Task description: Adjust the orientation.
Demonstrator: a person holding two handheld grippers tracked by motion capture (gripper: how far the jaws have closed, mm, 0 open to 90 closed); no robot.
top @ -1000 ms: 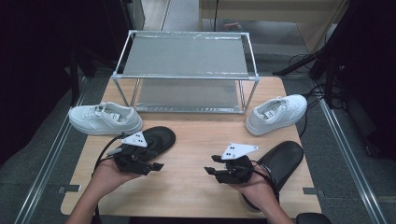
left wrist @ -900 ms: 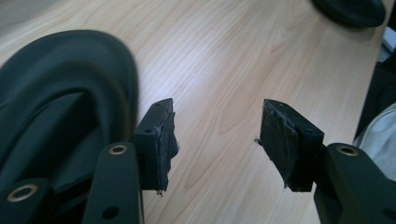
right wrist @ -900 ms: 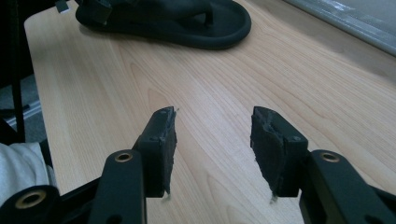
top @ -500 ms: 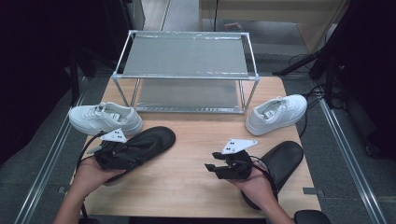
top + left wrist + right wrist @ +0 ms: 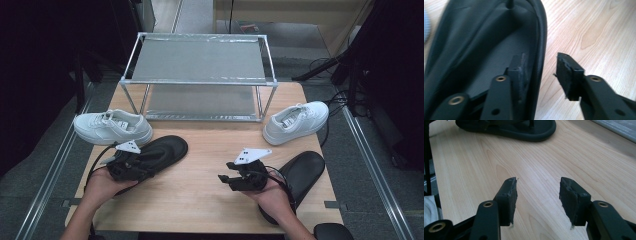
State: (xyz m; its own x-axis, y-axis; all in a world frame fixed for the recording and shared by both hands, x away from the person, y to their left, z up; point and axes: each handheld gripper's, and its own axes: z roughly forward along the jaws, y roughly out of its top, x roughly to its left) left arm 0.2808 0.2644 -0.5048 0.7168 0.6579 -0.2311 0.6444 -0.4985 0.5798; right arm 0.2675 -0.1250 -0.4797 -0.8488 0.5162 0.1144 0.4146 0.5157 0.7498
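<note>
The left gripper (image 5: 540, 72) has just been closing and straddles the side rim of the black flip-flop (image 5: 474, 50), one jaw inside on the footbed, the other outside over the wooden table (image 5: 599, 30), a gap still showing at the outer pad. That sandal lies at the table's left front, just beside a white sneaker (image 5: 112, 127). It looks light, rubbery and bendy, so a bite across the firm rim should hold better than the strap, while the right gripper (image 5: 537, 197) hovers apart, jaws wide and empty.
</note>
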